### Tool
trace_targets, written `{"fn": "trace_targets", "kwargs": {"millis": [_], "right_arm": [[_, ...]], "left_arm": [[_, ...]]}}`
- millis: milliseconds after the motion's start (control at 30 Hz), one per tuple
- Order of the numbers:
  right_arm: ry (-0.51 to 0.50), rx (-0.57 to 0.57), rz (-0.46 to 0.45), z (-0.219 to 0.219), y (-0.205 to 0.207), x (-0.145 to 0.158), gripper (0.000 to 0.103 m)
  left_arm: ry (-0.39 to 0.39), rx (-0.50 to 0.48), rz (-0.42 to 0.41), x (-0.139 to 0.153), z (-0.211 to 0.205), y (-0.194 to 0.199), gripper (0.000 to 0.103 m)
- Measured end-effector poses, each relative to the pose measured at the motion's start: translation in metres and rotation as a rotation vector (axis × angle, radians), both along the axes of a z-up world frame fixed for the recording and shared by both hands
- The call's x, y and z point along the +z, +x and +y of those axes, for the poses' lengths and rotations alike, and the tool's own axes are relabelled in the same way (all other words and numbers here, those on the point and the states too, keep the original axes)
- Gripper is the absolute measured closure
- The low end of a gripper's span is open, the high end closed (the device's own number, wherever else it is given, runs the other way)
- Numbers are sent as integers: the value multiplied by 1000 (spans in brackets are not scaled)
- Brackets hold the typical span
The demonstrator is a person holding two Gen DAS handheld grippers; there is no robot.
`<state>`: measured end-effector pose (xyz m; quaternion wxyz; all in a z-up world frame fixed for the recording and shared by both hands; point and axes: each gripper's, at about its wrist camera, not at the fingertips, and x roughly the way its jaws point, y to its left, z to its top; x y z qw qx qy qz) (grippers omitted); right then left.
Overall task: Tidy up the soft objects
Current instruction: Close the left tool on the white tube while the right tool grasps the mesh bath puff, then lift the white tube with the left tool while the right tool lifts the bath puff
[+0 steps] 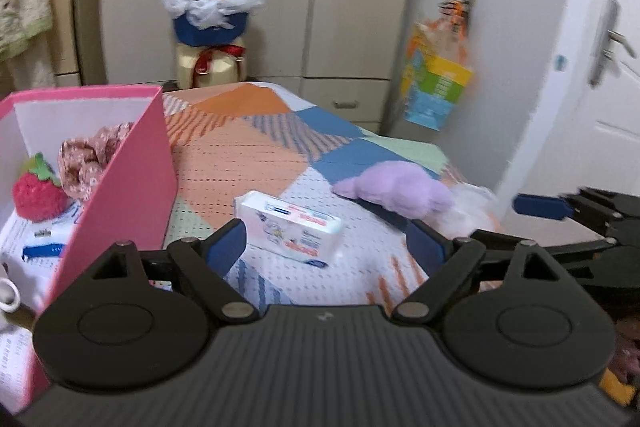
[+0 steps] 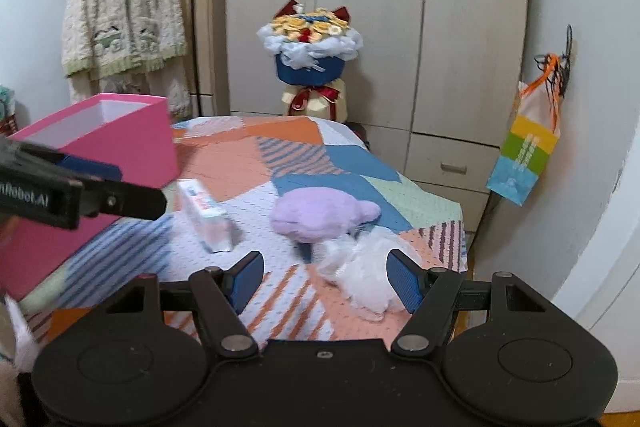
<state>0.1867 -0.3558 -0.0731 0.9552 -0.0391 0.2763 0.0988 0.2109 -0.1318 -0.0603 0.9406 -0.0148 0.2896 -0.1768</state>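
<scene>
A white tissue pack (image 1: 290, 229) (image 2: 208, 219) lies on the patchwork bed cover (image 1: 240, 163). My left gripper (image 1: 326, 242) is open just short of it, and the pads do not touch it. A purple plush (image 1: 400, 189) (image 2: 320, 213) rests to the right, with a white fluffy mesh puff (image 2: 360, 275) in front of it. My right gripper (image 2: 326, 277) is open and empty, its right finger beside the puff. The pink box (image 1: 132, 179) (image 2: 132, 143) at the left holds a red strawberry plush (image 1: 38, 197) and a floral cloth piece (image 1: 86, 157).
A cat-faced bouquet (image 2: 310, 47) stands at the bed's far end before a beige wardrobe (image 2: 380, 7). A coloured paper bag (image 2: 524, 155) hangs at the right, near a white door (image 1: 600, 87). A cream cardigan (image 2: 124, 15) hangs at the left.
</scene>
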Motion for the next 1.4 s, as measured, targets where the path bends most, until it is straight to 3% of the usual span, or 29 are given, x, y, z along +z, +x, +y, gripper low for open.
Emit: {"fn": "trace_targets", "kwargs": {"millis": [233,300,367,767,833,900,1000,1100,1233,1400], "right_arm": [[-59,-17,18,-5,32,-25,30],[-67,-21,14,-8,38,-30,26],[-52,-20,17,-13,44,-34,18],[49,1,98,-16,56,-47,19],[56,-14,106,-16,54,-48,36],[88,-27,107,-17,51,-49,57],[95,-38,104,-14,43,-48,69],[121,-43,103,-12,35,-48,75],[131,-73,94,-8,24,-47,78],[62,-114,74,3,8,-46,79]], "left_arm": [[27,129,-33,-31,-10,27,13],[30,169,-47,-36,-13,32,13],[40,199,-59,-39,-15,37,11],[66,260,-45,-50,-27,57,5],[63,253,-48,-49,-26,57,17],[61,246,-34,-48,-25,55,49],[69,219,-1,-48,-24,55,65],[49,208,14,-48,-21,50,81],[53,208,3,-49,-17,40,83],[38,189,23,-46,-11,29,84]]}}
